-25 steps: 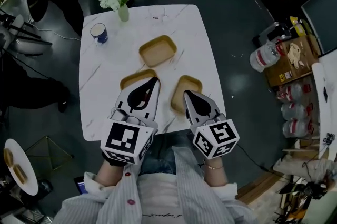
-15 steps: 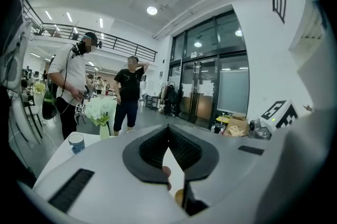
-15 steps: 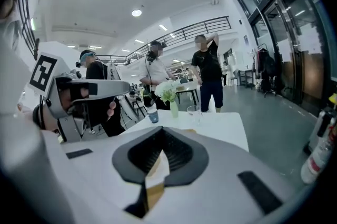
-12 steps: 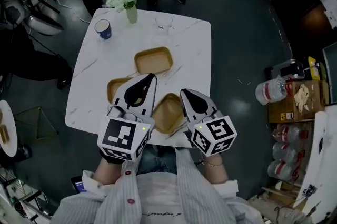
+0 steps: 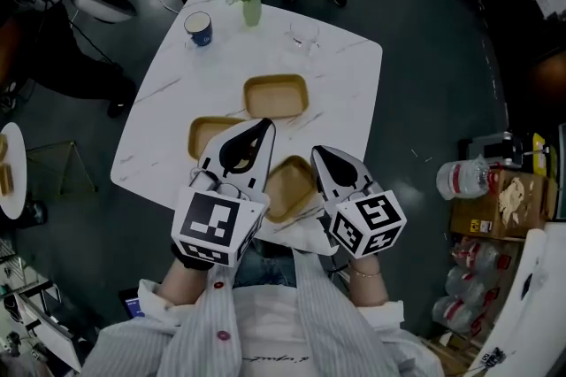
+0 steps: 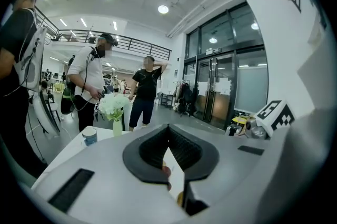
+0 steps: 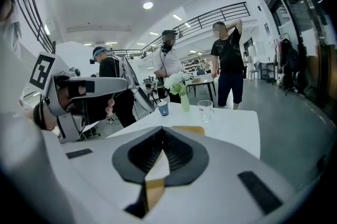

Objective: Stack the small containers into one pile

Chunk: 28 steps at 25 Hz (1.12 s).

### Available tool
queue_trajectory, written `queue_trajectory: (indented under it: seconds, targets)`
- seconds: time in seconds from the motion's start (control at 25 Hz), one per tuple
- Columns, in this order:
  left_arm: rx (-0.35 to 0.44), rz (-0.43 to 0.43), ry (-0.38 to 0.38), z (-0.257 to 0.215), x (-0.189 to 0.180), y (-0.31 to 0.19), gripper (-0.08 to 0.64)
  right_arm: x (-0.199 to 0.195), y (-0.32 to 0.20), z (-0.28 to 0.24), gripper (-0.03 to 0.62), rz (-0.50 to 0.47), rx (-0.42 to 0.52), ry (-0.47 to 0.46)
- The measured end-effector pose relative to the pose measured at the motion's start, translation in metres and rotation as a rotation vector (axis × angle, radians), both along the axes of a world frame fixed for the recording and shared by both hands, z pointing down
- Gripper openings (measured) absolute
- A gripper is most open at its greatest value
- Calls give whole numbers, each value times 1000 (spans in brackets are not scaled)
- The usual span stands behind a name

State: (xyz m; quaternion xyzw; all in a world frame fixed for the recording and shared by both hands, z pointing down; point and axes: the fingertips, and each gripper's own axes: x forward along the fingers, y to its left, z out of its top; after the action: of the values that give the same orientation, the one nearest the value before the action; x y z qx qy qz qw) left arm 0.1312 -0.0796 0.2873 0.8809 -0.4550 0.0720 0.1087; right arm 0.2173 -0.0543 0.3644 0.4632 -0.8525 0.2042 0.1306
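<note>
Three shallow tan containers lie apart on the white marble table (image 5: pixel 340 92). One container (image 5: pixel 276 96) is in the middle. A second container (image 5: pixel 207 134) is half hidden under my left gripper (image 5: pixel 264 126). The third container (image 5: pixel 290 187) lies near the front edge, between the two grippers. My left gripper (image 6: pixel 168 127) is shut and holds nothing. My right gripper (image 5: pixel 317 152), just right of the near container, is also shut and holds nothing. The right gripper view looks past the shut right gripper (image 7: pixel 162 129) to the middle container (image 7: pixel 187 130).
At the table's far side stand a blue mug (image 5: pixel 199 28), a vase of white flowers (image 5: pixel 251 10) and a clear glass (image 5: pixel 303 34). People stand beyond the far edge. Boxes and bottles sit on the floor at the right (image 5: pixel 495 189).
Both grippers have swung to the right over the table's near edge. The near container now lies between them instead of under the right gripper's tip. Both jaws stay shut.
</note>
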Motion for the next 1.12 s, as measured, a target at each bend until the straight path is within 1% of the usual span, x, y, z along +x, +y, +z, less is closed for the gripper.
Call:
queue_trajectory:
  seconds: [0.24, 0.4, 0.56, 0.68, 0.96, 1.12]
  targets:
    - [-1, -6, -13, 2, -6, 0, 17, -2, 0, 14, 12, -30, -38, 16]
    - [-21, -16, -16, 11, -13, 2, 17, 0, -1, 29, 14, -47, -77, 40]
    - [-51, -30, -19, 23, -19, 6, 17, -1, -2, 47, 14, -95, -126, 65]
    - [-81, -46, -23, 36, -23, 8, 17, -2, -2, 67, 15, -138, -175, 104]
    - [-156, -85, -27, 69, -28, 13, 17, -1, 3, 115, 63, -233, -291, 193]
    - [-192, -104, -29, 86, -29, 17, 17, 3, 6, 139, 74, -270, -342, 242]
